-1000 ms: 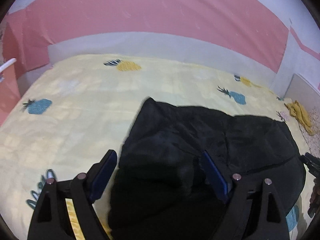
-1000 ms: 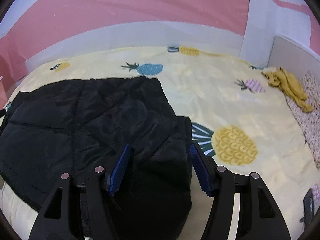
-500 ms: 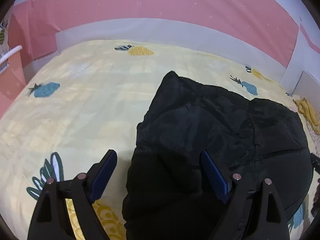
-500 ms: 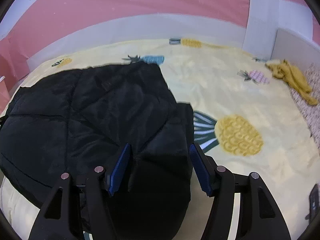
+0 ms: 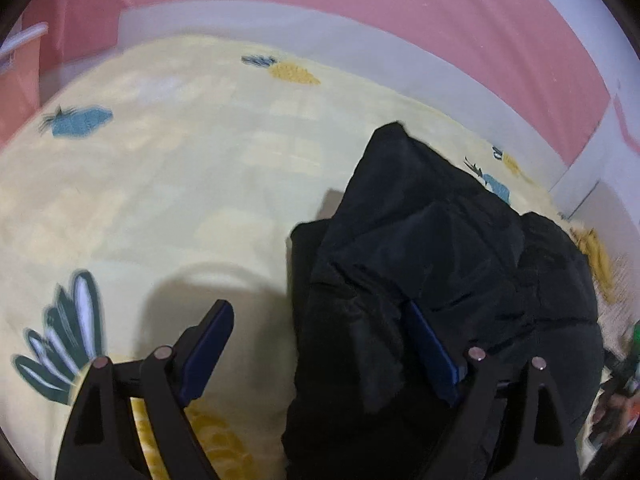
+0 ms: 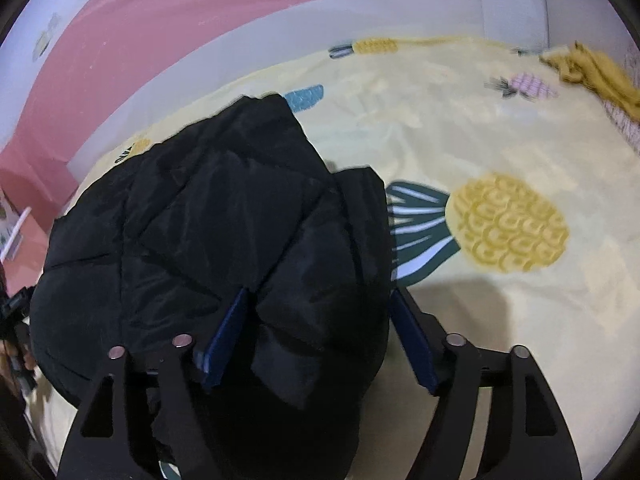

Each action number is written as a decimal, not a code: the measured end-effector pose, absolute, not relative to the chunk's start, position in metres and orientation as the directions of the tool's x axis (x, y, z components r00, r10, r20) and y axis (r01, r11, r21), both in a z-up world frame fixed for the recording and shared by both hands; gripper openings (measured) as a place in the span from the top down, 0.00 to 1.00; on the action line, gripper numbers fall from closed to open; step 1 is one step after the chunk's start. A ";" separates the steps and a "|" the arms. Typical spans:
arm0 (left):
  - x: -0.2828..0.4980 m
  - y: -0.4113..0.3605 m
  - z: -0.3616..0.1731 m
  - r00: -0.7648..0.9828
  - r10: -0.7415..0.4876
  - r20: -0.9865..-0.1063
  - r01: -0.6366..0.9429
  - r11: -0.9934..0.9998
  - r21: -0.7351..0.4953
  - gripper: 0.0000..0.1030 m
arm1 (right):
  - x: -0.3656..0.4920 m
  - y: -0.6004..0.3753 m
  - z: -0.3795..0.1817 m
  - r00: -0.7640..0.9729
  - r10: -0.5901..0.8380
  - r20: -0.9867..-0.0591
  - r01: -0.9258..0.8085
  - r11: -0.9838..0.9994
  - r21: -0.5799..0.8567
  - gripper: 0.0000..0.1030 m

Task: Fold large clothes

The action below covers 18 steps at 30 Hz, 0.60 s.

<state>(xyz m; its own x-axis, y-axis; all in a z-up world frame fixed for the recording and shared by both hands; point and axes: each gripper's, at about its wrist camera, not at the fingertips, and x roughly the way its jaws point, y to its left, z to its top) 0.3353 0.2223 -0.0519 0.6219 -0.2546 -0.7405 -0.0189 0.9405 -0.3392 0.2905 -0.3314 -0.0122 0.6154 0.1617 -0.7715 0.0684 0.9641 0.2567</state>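
Pink walls ring a bed (image 5: 168, 184) spread with a yellow pineapple-print sheet, where the black padded jacket (image 6: 224, 232) lies partly folded. Both the left gripper (image 5: 320, 354) and the right gripper (image 6: 320, 340) hang with jaws apart astride opposite edges, apparently to pinch them. Its fabric is dark, quilted and puffy.

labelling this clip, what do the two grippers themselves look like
Both match. The left hand-held gripper has two black plastic fingers with triangular cut-outs, flat dark blue pads on the inner faces, and small round silver screws near the knuckles. The right hand-held gripper has the same black fingers, blue pads and silver screws. No cables, markings or sleeves show.
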 end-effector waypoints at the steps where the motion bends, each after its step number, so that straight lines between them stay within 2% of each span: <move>1: 0.340 0.220 -0.056 0.609 -0.265 -0.747 -0.019 0.938 -0.347 0.10 | 0.295 -0.333 -0.018 0.602 0.175 -0.779 0.070 0.960 0.270 0.24; 3: 0.347 0.214 -0.062 0.596 -0.270 -0.756 -0.006 0.940 -0.340 0.09 | 0.306 -0.338 -0.029 0.581 0.228 -0.781 0.074 0.941 0.330 0.24; 5: 0.348 0.214 -0.065 0.591 -0.278 -0.758 -0.006 0.937 -0.349 0.08 | 0.312 -0.346 -0.037 0.571 0.268 -0.776 0.085 0.921 0.381 0.15; 6: 0.346 0.216 -0.066 0.586 -0.290 -0.757 -0.009 0.931 -0.364 0.08 | 0.313 -0.349 -0.041 0.568 0.283 -0.773 0.087 0.913 0.398 0.14; 12: 0.326 0.216 -0.073 0.588 -0.323 -0.742 0.029 0.924 -0.380 0.08 | 0.303 -0.350 -0.042 0.552 0.310 -0.774 0.064 0.910 0.410 0.14; 18: 0.350 0.213 -0.075 0.550 -0.385 -0.741 0.037 0.898 -0.439 0.06 | 0.320 -0.363 -0.047 0.527 0.384 -0.758 0.068 0.870 0.489 0.14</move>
